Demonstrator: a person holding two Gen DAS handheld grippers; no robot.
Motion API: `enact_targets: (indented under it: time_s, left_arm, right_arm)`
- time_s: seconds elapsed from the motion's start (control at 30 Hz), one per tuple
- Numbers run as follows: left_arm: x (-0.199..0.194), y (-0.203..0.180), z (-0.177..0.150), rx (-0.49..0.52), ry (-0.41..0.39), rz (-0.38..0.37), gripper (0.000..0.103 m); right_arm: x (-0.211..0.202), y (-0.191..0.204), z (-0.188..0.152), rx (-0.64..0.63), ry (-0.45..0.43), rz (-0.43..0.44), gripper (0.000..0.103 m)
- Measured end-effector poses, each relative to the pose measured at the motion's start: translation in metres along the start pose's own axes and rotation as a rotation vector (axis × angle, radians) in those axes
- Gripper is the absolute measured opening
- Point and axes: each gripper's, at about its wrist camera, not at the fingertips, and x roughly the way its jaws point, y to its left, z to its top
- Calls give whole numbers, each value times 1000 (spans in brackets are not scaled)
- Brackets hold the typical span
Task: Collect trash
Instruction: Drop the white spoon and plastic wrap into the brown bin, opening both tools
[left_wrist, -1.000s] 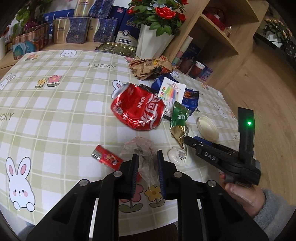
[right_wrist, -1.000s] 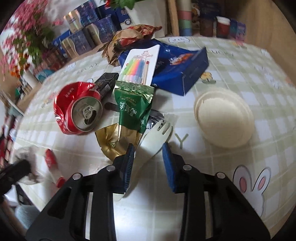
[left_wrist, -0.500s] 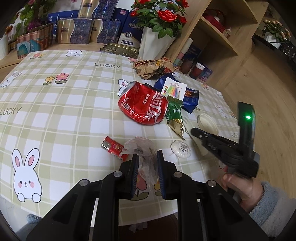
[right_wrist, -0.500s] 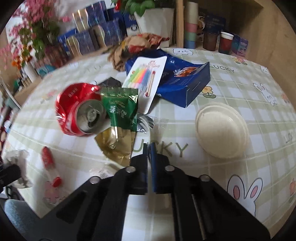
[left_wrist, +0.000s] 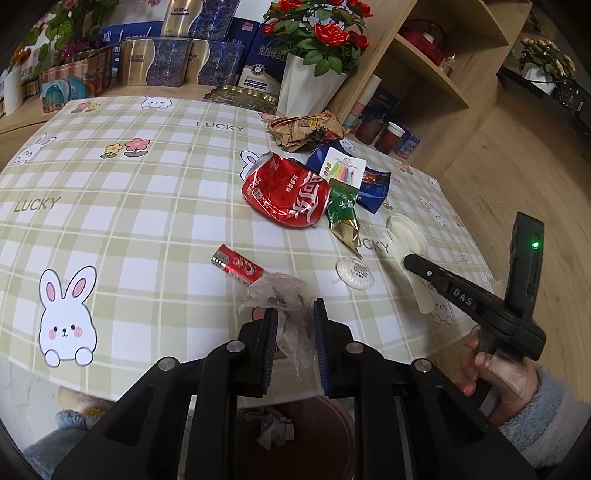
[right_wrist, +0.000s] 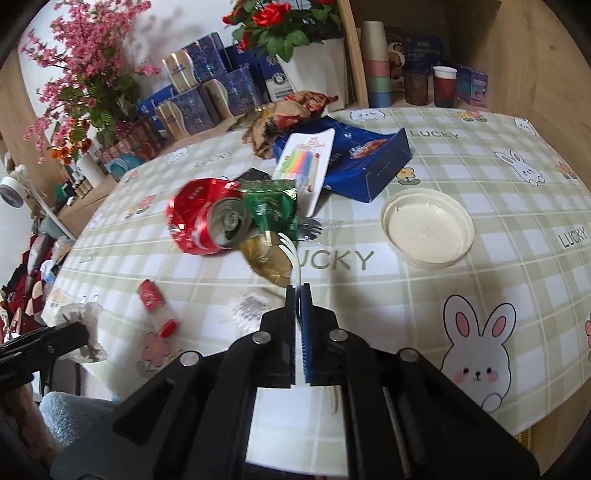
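Note:
My left gripper (left_wrist: 293, 314) is shut on a crumpled clear plastic wrapper (left_wrist: 280, 299), held over the near table edge. A brown bin (left_wrist: 332, 432) with crumpled paper inside shows below it. My right gripper (right_wrist: 299, 291) is shut on a white plastic spork (right_wrist: 291, 251), lifted off the cloth with its tines pointing away. In the left wrist view the right gripper (left_wrist: 410, 260) hovers at the table's right side with the spork's handle (left_wrist: 423, 299) hanging beneath. A crushed red can (right_wrist: 195, 218), a green snack packet (right_wrist: 271, 206) and a small red wrapper (right_wrist: 151, 293) lie on the table.
A round white lid (right_wrist: 428, 229), a small clear lid (left_wrist: 354, 271), a blue bag (right_wrist: 369, 158) with a candle card (right_wrist: 306, 158) and a brown paper wrapper (left_wrist: 303, 127) lie on the checked tablecloth (left_wrist: 147, 206). A vase of roses (left_wrist: 314, 85), boxes and shelves stand behind.
The right gripper closed on the spork and lifted it off the table. Both grippers drew back toward the near table edge, the left still carrying the plastic wrapper.

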Motion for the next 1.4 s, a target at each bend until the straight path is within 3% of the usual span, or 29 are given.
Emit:
enact_targets:
  time_s: [0.27,0.57,0.9,1.4]
  left_arm:
    - [-29,-6,-20,27,-18,1,19]
    - [-60,-2,-57,38,-29,14,19]
    - [-73,7,-89,13,-17,26,19]
    - [-61,10,-105,0,24,16,19]
  right_arm:
    - [-36,17,-17,-20,-17,78,7]
    - [-66,45,-66,-104,32,166,7]
    - [-49,67,-126,-157,220,220,7]
    - [0,55,-169,-85,478,149,7]
